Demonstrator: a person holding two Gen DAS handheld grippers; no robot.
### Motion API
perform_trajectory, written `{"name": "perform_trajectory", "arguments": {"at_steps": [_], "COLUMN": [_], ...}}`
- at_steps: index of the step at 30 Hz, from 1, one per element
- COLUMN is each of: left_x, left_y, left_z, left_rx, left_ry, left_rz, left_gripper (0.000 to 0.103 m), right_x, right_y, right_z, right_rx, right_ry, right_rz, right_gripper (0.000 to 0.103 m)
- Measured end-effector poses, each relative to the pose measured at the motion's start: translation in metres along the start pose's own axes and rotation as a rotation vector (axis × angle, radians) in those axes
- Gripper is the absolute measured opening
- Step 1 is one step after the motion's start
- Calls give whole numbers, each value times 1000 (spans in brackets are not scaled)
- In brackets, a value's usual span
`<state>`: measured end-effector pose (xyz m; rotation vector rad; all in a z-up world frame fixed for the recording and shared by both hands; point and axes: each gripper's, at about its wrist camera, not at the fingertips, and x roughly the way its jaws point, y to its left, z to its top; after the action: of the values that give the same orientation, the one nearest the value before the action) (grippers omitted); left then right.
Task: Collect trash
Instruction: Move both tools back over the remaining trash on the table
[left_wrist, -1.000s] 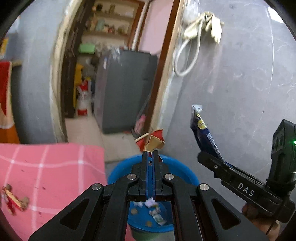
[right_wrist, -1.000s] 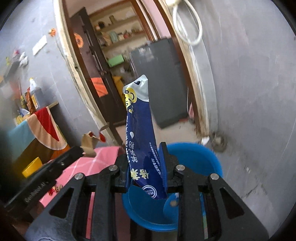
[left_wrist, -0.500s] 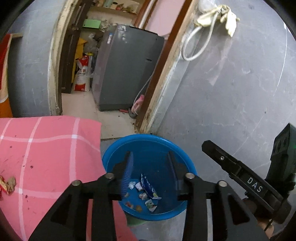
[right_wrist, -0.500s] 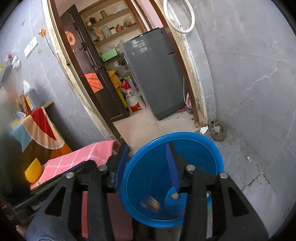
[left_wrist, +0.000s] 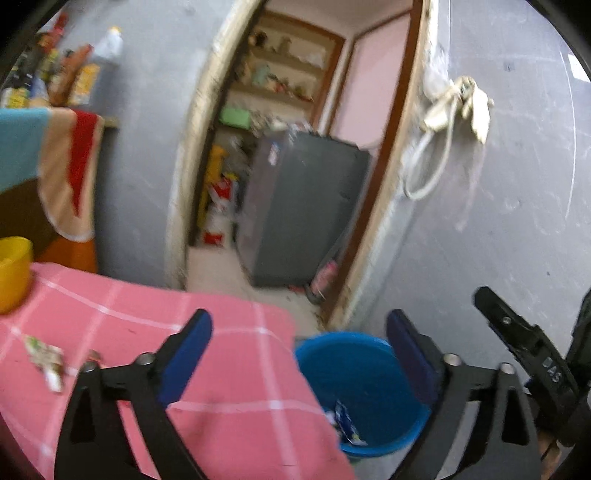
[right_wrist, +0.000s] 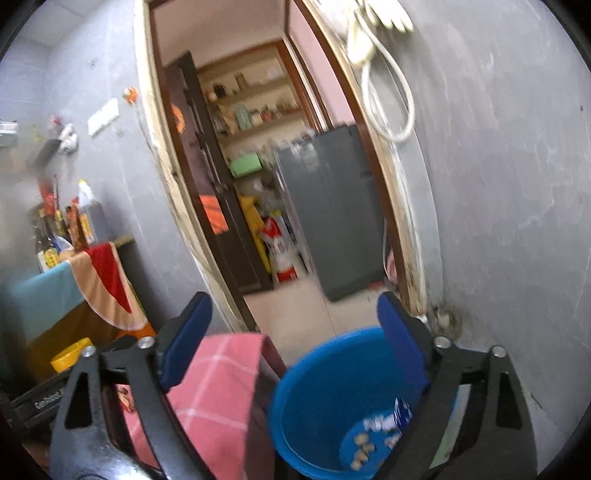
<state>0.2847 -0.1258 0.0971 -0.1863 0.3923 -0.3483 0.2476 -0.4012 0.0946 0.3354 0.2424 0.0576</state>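
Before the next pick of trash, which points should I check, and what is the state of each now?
1. Left gripper empty: ok, its fingers have just been opening, nothing between them.
2. Right gripper empty: ok, just been opening too, nothing held.
3. Blue wrapper inside the blue bucket: ok.
4. Trash left on the pink checked cloth: not ok, a wrapper scrap lies near its left side.
5. Bucket upright beside the cloth: ok.
6. More trash elsewhere on the cloth: cannot tell, the view is blurred and the fingers cover part.
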Motion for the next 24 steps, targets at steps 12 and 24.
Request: {"name": "perform_trajectory", "arguments": {"at_steps": [12, 24], "left_x": [-84, -127], "left_y": [42, 97], "left_z": [5, -4], "left_rx": [65, 96], "left_ry": [-222, -297], "left_rz": [167, 312], "left_gripper": [101, 101], "right_x": [-36, -47], "right_y": [69, 125], "right_z": [0, -16], "right_rx": [-72, -138], "right_ry": [-217, -291], "right_rz": [71, 146], "right_gripper": [103, 103]}}
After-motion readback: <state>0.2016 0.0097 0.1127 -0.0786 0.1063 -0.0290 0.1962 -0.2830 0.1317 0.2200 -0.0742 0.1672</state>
